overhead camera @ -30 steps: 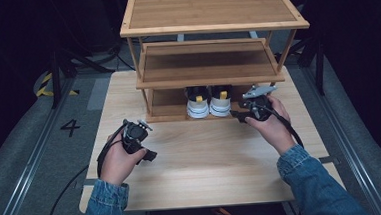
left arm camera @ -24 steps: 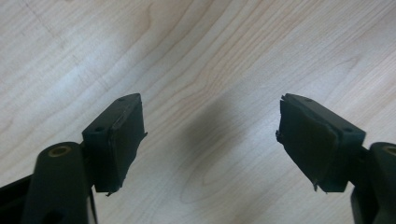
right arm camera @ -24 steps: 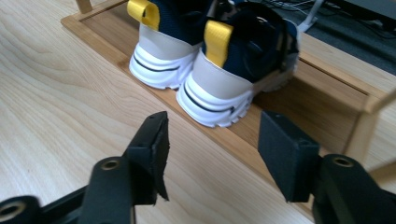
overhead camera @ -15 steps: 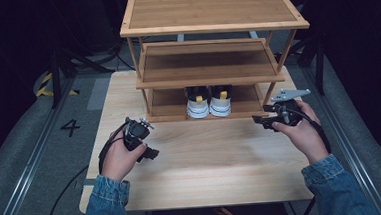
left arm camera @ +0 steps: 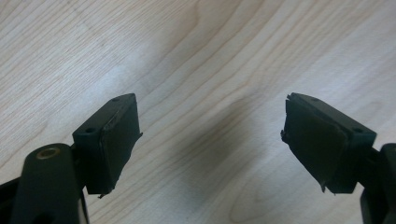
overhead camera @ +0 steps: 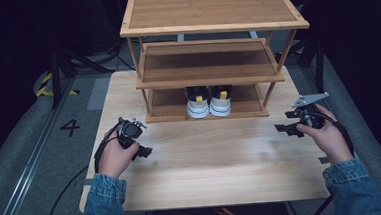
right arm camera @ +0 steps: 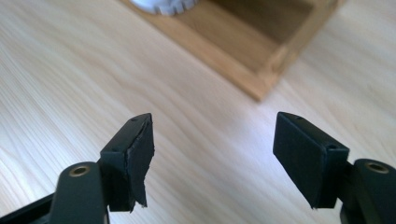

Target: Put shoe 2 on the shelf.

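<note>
**High view: both my claws spread and bare, shoes shelved**

High view first, biggest to smallest. My table (overhead camera: 202, 172) fills the middle of the frame, and the three-tier wooden rack (overhead camera: 210, 51) stands at its far edge, upper centre, unmoved since a second ago. On its bottom shelf sits the pair of white shoes (overhead camera: 209, 102), toes toward me, touching each other, just where it sat before.

My right gripper (overhead camera: 290, 122) is at the right edge of the frame, well apart from the rack; a second ago it was close beside the shoes. Its jaws have just been opening, and they stand spread with only bare wood between them.

My left gripper (overhead camera: 139, 140) rests left of centre, shifted slightly toward me, jaws wide and nothing pinched.
</note>
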Demonstrator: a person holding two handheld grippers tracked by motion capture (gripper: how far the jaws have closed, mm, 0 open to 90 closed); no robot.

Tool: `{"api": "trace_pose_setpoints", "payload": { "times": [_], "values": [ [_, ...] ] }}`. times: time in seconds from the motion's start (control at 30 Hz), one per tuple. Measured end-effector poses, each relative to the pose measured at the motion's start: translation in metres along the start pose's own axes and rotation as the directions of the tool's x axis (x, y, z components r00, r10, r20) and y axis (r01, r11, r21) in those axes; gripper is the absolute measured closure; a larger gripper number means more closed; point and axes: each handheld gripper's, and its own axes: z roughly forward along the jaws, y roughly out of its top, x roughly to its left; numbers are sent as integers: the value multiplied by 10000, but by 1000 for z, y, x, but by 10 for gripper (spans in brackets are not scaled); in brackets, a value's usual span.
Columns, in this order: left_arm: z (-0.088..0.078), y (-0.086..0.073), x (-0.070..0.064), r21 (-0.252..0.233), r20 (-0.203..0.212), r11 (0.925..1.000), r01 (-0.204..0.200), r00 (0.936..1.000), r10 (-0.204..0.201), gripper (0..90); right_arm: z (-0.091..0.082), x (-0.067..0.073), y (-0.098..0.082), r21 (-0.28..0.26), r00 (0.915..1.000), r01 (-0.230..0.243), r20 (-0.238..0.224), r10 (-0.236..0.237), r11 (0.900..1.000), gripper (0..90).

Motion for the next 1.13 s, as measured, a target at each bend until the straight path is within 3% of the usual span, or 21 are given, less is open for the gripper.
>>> {"api": "trace_pose_setpoints", "payload": {
  "times": [0.1,0.2,0.27,0.37,0.4,0.5,0.6,0.67,0.8,0.9,1.13],
  "values": [
    [2,-2,2,-32,58,9990,453,9990,-453,190,4,-5,-13,314,10000,-23,33,22,9995,264],
    [3,-4,6,-144,138,9981,591,9982,-589,188,8,-7,-24,419,9999,-119,130,114,9991,243],
    [5,-6,7,-207,193,9967,788,9967,-784,181,13,-8,-31,443,9987,-476,205,467,9979,235],
    [8,-7,7,-187,136,9945,1032,9946,-1029,181,20,-10,-41,515,9860,-1638,410,1618,9852,214],
    [9,-7,7,-214,171,9938,1088,9940,-1085,180,23,-11,-44,387,9840,-1742,447,1724,9840,214],
    [11,-8,7,-295,323,9907,1327,9908,-1317,176,30,-11,-49,-61,9843,-1654,618,1654,9862,211],
    [13,-9,9,-345,329,9886,1468,9888,-1457,177,40,-10,-56,-614,9820,-1821,386,1847,9814,183],
    [15,-10,9,-383,310,9862,1613,9866,-1601,176,46,-9,-60,-691,9824,-1805,366,1833,9811,172],
    [17,-11,10,-465,320,9838,1731,9846,-1717,176,54,-8,-64,-851,9816,-1603,910,1678,9834,169],
    [19,-12,10,-719,279,9798,1866,9823,-1850,176,58,-8,-66,-1141,9760,-1898,863,2001,9752,158],
    [21,-14,10,-1028,227,9755,1944,9809,-1931,174,58,-8,-67,-1221,9729,-1992,940,2111,9723,159]
  ]
}}
